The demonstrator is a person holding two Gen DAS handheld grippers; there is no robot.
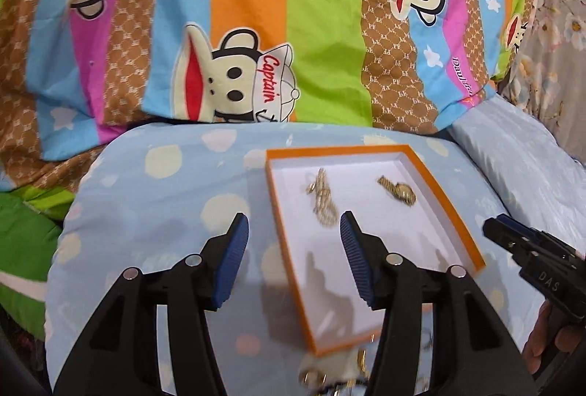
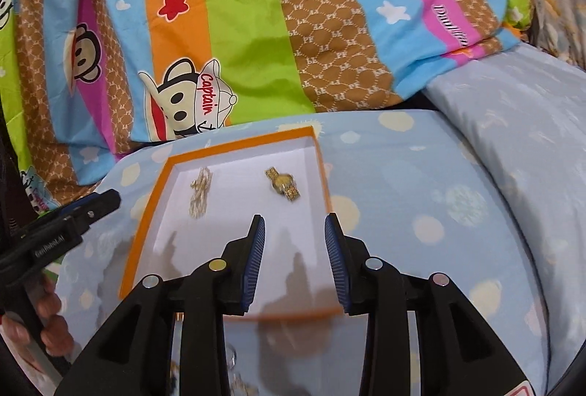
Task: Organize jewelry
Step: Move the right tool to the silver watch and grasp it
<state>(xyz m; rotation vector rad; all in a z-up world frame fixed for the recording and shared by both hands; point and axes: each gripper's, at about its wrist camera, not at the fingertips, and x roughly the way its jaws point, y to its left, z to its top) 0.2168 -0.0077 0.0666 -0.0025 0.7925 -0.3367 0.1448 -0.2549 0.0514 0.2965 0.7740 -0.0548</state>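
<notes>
From the left wrist view, the left gripper point(image 1: 295, 231) hangs released with nothing between its pads, straddling the near-left wall of the orange-rimmed box point(image 1: 443, 191); the gold chain point(image 1: 322, 200) lies just ahead of its right pad, the gold watch point(image 1: 399, 191) further ahead to the right. A blurry pile of loose jewelry point(image 1: 340, 376) sits under the gripper, outside the box. From the right wrist view, the right gripper point(image 2: 295, 234) is also spread wide and empty, the watch just ahead. Honestly my worry: the box rests on a squishy pillow point(image 2: 421, 194), so a bumped rim could tip it and spill things.
</notes>
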